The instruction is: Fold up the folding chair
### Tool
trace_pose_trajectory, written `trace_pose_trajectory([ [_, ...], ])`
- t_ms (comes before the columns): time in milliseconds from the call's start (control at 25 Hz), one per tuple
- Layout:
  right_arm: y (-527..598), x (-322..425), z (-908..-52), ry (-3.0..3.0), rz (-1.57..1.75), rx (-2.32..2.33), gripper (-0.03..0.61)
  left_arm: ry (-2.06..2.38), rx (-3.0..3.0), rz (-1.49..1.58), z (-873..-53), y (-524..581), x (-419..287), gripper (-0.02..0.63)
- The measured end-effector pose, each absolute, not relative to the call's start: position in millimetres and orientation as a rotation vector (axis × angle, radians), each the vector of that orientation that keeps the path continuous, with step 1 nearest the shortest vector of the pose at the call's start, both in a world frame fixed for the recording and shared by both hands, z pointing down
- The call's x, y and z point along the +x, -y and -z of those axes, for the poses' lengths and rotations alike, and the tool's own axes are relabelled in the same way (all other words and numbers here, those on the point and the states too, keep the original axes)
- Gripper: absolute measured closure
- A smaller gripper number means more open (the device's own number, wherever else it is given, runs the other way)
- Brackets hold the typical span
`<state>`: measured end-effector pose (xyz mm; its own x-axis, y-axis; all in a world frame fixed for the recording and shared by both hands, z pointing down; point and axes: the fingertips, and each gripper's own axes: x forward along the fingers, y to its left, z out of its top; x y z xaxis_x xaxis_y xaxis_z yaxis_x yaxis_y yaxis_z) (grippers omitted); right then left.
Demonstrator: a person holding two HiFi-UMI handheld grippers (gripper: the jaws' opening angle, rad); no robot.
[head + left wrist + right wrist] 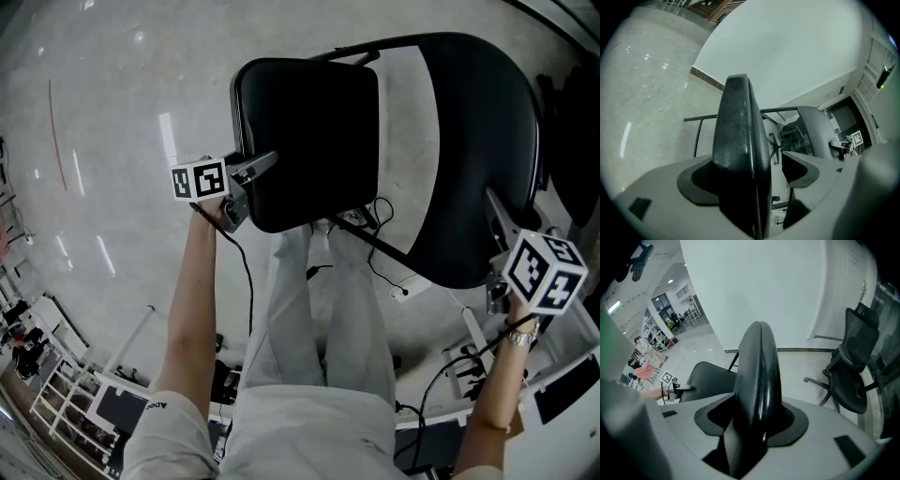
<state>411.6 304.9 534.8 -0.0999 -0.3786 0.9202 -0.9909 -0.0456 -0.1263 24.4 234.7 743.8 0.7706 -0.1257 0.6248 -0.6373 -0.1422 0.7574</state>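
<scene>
Pale-trousered legs point(328, 309) nearest, folding chair point(487, 112) just beyond, caught between both tongs.

Left tongs point(246, 187) astride the edge of the smooth black padded seat point(309, 141), one jaw against it, the other a sliver clear. Right tongs point(757, 420) clamped on the glossy curved backrest point(469, 216) rim. Gripped at opposite edges, likely for swinging seat toward backrest about the thin metal frame point(375, 242). Fold judged unfinished.

The seat point(309, 141) left of backrest point(478, 141); left gripper point(261, 167) astride the seat edge; right gripper point(494, 214) seemingly on the backrest rim.
</scene>
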Motion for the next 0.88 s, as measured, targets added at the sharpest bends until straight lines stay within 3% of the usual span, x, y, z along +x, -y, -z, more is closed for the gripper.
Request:
trace_pose_trajectory([
  [240,-307.6,437.7,-523.3,1.606,-1.208,1.477,0.373,0.625,1.710,-0.582,-715.5,-241.9,70.5,0.190],
  [880,-314.6,474.4,-485.2,1.669,-1.256,1.463,0.373,0.567,1.828,-0.411,-635.0,-261.7,199.7,0.192],
])
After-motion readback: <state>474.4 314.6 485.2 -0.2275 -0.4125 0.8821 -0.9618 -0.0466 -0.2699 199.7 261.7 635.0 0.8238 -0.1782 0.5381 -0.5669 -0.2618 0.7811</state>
